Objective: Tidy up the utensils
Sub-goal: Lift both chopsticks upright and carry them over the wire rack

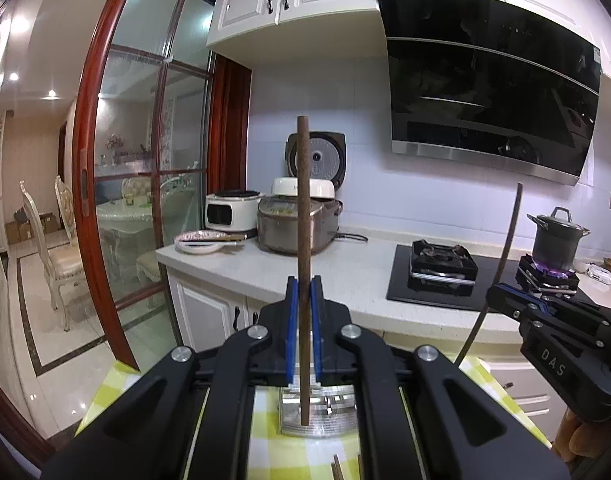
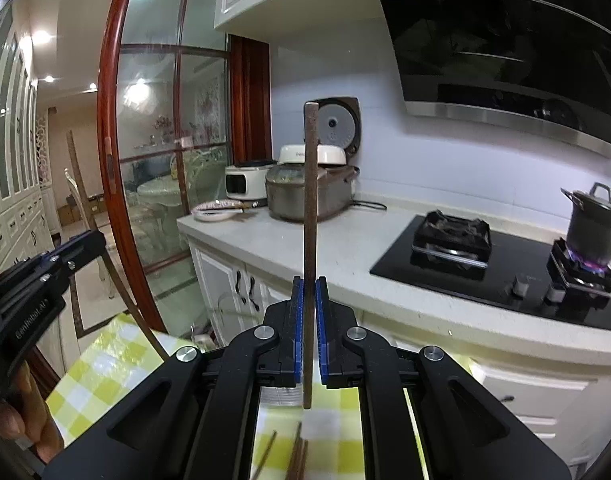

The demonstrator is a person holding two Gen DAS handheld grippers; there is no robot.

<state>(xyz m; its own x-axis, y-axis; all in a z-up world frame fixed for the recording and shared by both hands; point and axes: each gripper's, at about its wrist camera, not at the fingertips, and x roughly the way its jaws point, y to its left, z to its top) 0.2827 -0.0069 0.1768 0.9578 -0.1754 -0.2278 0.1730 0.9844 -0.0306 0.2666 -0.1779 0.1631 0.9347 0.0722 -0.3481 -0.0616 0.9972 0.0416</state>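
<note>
Brown wooden chopstick (image 1: 304, 264) stands upright at frame centre, pinched between the blue pads of the left hand-held gripper (image 1: 304, 304). The right hand-held gripper (image 2: 309, 304) likewise pinches a second chopstick (image 2: 310, 248) upright. Both are raised level above the yellow checked desk (image 2: 105, 364); loose chopsticks (image 2: 297, 456) lie at the lower frame edge.

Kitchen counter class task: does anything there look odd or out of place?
Yes. The dark lidded stockpot sits over a lit purple-blue burner flame with nobody at the hob, and the brown rice cooker stands with its lid raised, food showing inside.
</note>
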